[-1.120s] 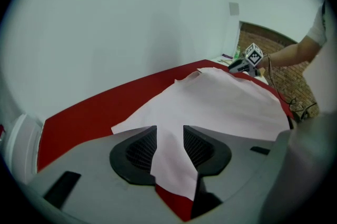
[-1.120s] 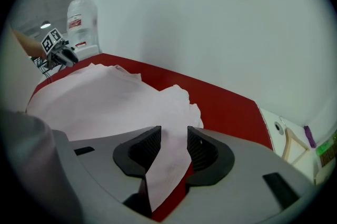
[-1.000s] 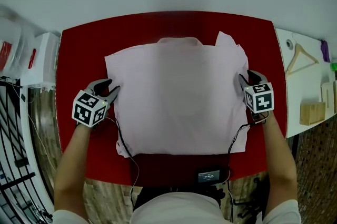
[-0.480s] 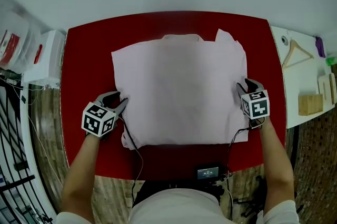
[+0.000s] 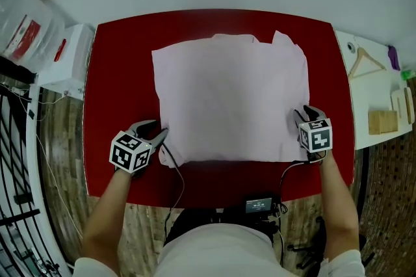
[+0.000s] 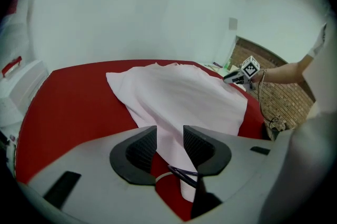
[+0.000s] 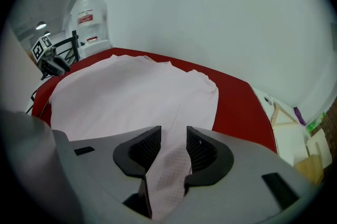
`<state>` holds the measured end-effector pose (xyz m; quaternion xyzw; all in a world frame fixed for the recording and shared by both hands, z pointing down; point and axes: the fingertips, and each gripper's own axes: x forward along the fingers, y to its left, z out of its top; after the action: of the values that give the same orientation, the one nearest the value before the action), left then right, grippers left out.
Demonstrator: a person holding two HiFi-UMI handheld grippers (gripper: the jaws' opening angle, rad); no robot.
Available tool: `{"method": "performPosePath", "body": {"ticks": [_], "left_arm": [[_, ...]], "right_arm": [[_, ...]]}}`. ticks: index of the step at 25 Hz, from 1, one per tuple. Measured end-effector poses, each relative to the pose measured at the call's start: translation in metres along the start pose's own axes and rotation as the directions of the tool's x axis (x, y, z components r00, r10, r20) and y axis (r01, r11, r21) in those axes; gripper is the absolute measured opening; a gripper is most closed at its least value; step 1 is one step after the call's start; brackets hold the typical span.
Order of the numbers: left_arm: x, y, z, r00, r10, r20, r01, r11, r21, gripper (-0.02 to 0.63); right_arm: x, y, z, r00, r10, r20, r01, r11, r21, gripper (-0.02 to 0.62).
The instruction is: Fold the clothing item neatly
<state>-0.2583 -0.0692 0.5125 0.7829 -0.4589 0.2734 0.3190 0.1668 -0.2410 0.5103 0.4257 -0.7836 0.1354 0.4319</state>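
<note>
A pale pink garment (image 5: 231, 97) lies spread flat on the red table (image 5: 117, 74). My left gripper (image 5: 159, 129) is at its near left corner. In the left gripper view, the cloth (image 6: 179, 97) runs up between the pads of that gripper (image 6: 169, 136), which is shut on it. My right gripper (image 5: 302, 112) is at the right edge, near the front corner. In the right gripper view, the fabric (image 7: 131, 97) rises between the pads of the right gripper (image 7: 174, 139), which is shut on it too. At the far right corner the cloth is bunched.
A white box (image 5: 65, 61) and a clear plastic bag (image 5: 29, 28) stand left of the table. A white side shelf at the right carries a wooden hanger (image 5: 365, 61) and a wooden block (image 5: 380, 121). Cables and a small black device (image 5: 259, 205) hang at the near edge.
Both grippers have moved toward me along the garment's sides, from its middle to near its front hem. The cloth now lies farther from the table's near edge.
</note>
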Motion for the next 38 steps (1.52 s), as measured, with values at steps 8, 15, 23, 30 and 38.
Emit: {"method": "performPosePath", "body": {"ticks": [8,15,23,30,38], "left_arm": [[-0.019,-0.029,-0.047,0.998,0.056,-0.021,-0.058,0.995,-0.087,0.137],[-0.022,-0.053,-0.091,0.991,0.105,-0.079,-0.117,0.978,-0.170,0.135],[-0.017,-0.046,-0.111,0.983,0.156,-0.093,-0.175,0.950,-0.260,0.135],[-0.017,-0.046,-0.107,0.985,0.156,-0.070,-0.169,0.947,-0.273,0.132],[-0.014,-0.060,-0.099,0.991,0.130,-0.016,-0.127,0.931,-0.343,0.132]], "right_arm": [[-0.011,0.023,-0.029,0.997,0.082,0.000,-0.082,0.997,0.001,0.137],[-0.024,0.041,-0.055,0.988,0.151,0.003,-0.151,0.988,-0.031,0.137],[-0.050,0.048,-0.090,0.989,0.146,-0.003,-0.146,0.989,0.024,0.137],[-0.066,0.034,-0.122,0.992,0.119,-0.026,-0.115,0.984,0.139,0.137],[-0.068,0.022,-0.142,0.995,0.073,-0.061,-0.059,0.977,0.203,0.138]]}}
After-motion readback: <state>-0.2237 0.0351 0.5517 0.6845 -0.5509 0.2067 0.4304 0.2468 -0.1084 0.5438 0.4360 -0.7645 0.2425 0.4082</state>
